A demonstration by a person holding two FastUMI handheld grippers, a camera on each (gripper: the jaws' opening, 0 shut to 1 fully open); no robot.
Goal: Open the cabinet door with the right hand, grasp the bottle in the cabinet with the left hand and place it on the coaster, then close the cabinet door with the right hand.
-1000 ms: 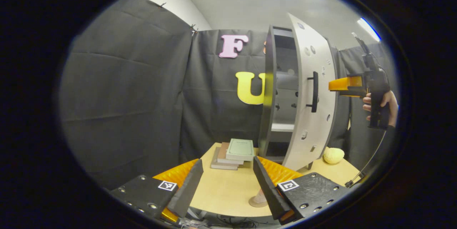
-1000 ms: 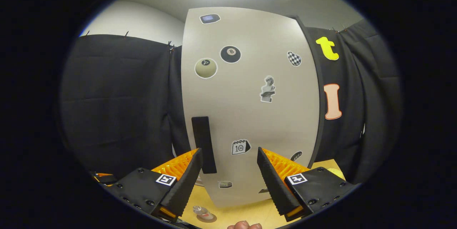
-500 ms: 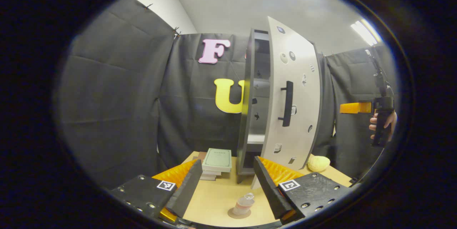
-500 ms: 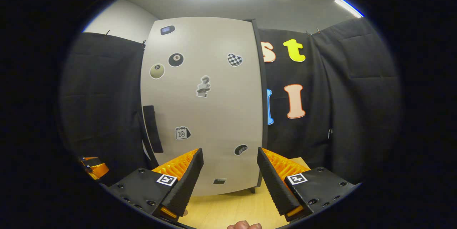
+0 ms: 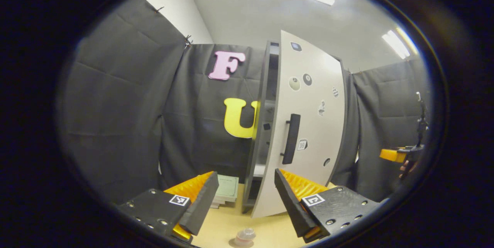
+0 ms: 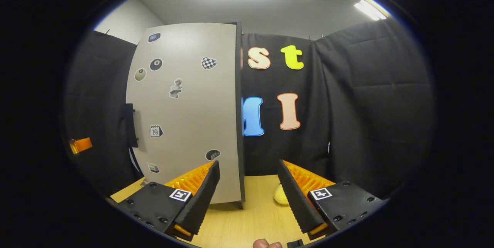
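The bottle (image 5: 245, 235) stands low on the table (image 5: 227, 226) at the bottom edge of the left gripper view, on what looks like the coaster (image 5: 234, 243), though both are cut off there and the contact cannot be confirmed. That step looks done, and the closing is what remains: the door (image 5: 305, 124) stands slightly ajar, a dark gap showing between it and the cabinet (image 5: 259, 132) edge, with the handle (image 5: 290, 138) free. The left gripper (image 5: 245, 197) has its fingers apart and empty, above the bottle. The right gripper (image 6: 247, 192) also has its fingers apart, holding nothing, off to the door's hinge side and touching neither door nor handle. In the right gripper view the door (image 6: 185, 109) appears nearly flush, so how wide the gap is stays hard to judge. Books (image 5: 227, 190) are partly hidden behind a left finger, and a yellowish lump (image 6: 280, 196) behind a right one.
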